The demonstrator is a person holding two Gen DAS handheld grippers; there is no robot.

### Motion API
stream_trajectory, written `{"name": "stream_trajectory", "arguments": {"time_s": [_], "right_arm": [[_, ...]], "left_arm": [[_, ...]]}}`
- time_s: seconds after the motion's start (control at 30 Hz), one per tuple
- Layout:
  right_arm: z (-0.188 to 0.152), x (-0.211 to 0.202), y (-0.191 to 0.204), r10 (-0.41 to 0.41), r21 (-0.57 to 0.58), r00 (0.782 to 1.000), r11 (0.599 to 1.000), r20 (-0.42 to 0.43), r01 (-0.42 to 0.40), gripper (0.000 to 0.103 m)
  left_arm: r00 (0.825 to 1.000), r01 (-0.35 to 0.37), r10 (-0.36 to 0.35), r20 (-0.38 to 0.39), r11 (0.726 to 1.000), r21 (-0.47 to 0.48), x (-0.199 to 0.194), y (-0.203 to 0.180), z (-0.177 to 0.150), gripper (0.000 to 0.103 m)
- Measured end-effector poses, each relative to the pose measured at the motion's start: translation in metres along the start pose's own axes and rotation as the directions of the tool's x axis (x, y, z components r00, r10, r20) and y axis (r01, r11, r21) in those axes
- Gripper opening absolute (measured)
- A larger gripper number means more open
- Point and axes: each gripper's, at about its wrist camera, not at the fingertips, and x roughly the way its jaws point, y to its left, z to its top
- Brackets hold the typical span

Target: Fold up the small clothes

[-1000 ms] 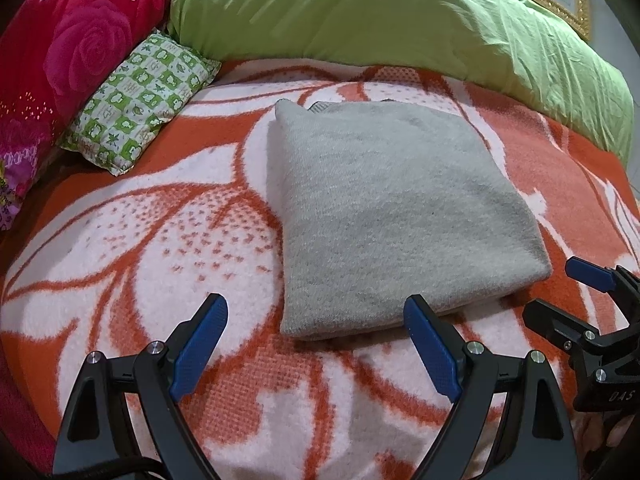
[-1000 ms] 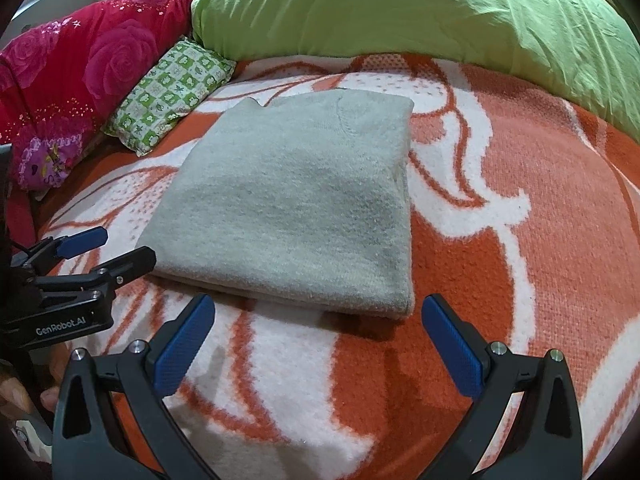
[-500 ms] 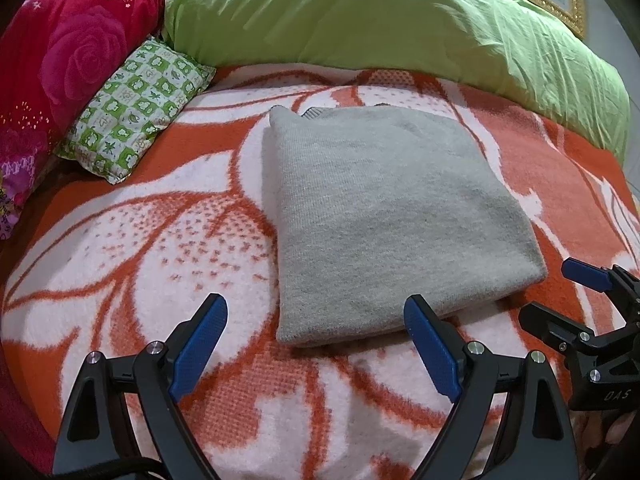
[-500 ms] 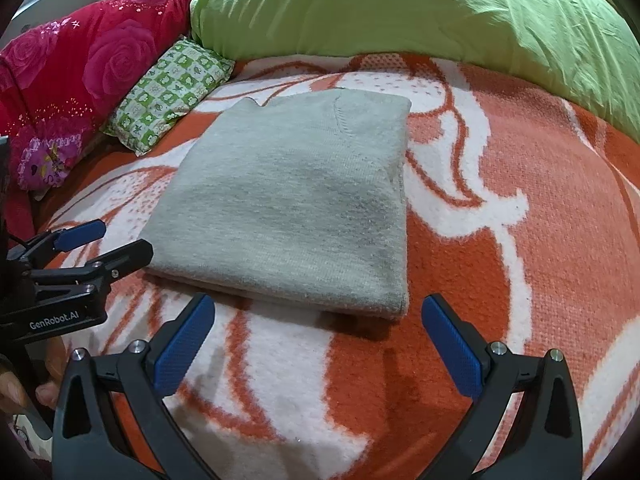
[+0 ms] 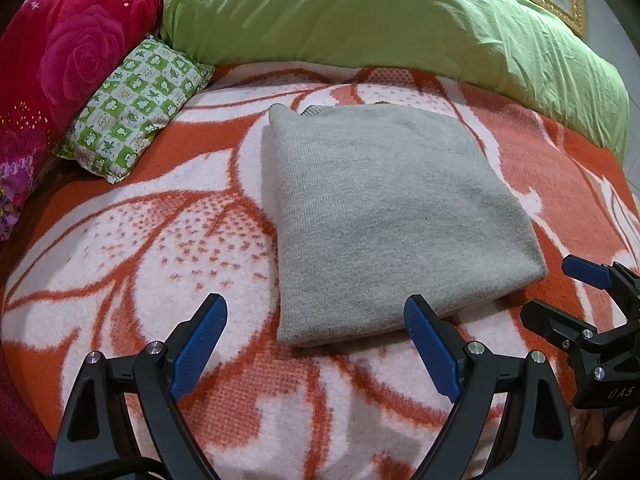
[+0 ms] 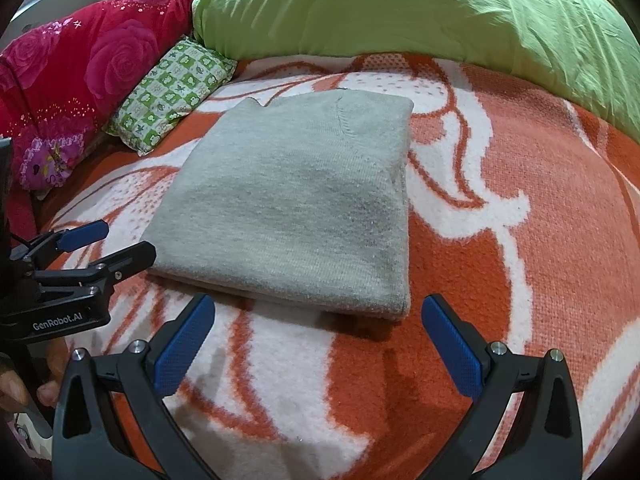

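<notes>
Grey knitted sweater (image 5: 384,216) lies folded square on orange-and-white blanket (image 5: 132,240). Left claw (image 5: 316,344) and right claw (image 6: 320,340) gape empty just short of it. Judgement: fold looks done; withdraw without snagging the near edge.

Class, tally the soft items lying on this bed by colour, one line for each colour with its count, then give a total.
Grey: 1, the folded sweater
Green and white checked: 1, the small pillow
Lime green: 1, the big duvet
Red with roses: 1, the quilt
Orange and white: 1, the blanket underneath them
Total: 5
</notes>
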Motion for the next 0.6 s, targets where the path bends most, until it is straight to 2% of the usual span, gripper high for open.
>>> {"name": "stream_trajectory", "arguments": {"time_s": [0.6], "right_arm": [[0.0061, -0.0003, 0.0031, 0.009, 0.010, 1.000, 1.000, 0.005, -0.009, 0.103]], "left_arm": [[1.000, 0.018, -0.018, -0.008, 1.000, 0.013, 0.0041, 0.0018, 0.0048, 0.091]]}}
